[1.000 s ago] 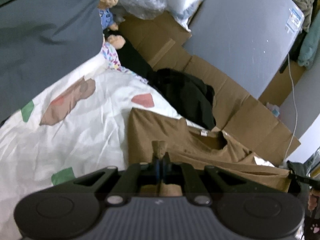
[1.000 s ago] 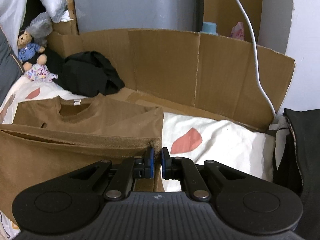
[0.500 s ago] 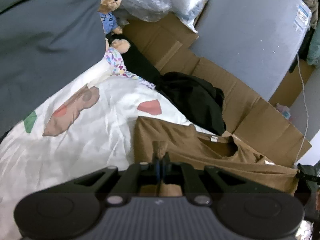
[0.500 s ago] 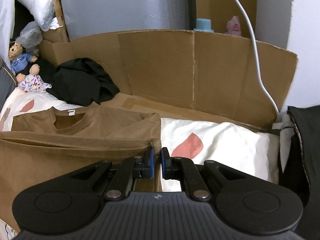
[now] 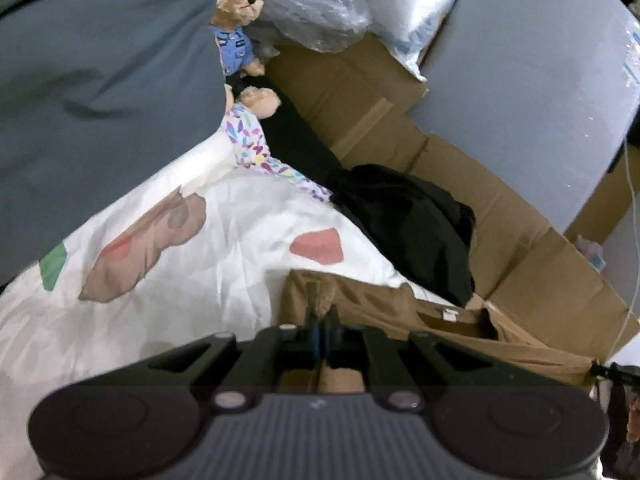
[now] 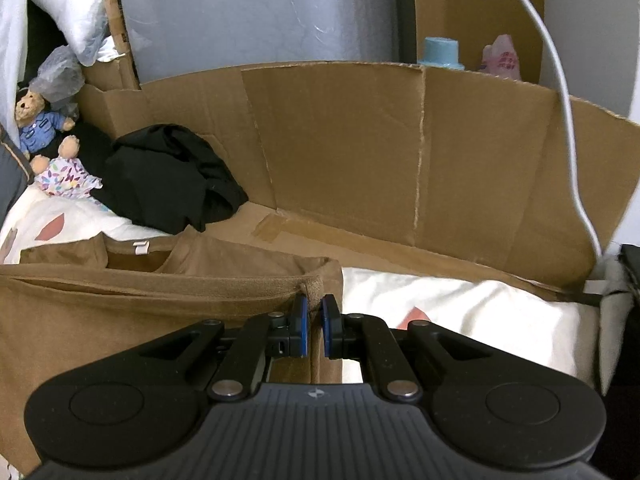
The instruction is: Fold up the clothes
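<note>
Jaws pinch brown shirt (image 6: pixel 120 312) hem.

Brown T-shirt (image 6: pixel 120 312): short-sleeved, soft matte knit, round neck with a small white label (image 6: pixel 141 247) inside the collar. Lies on the bed, partly folded, its lower part doubled up toward the collar so the hem band runs as a straight ridge across the body. Two corners of that raised edge are pinched up off the bed. Black garment (image 6: pixel 172 178): crumpled, unfolded heap just beyond the shirt's collar, against the cardboard.
</note>
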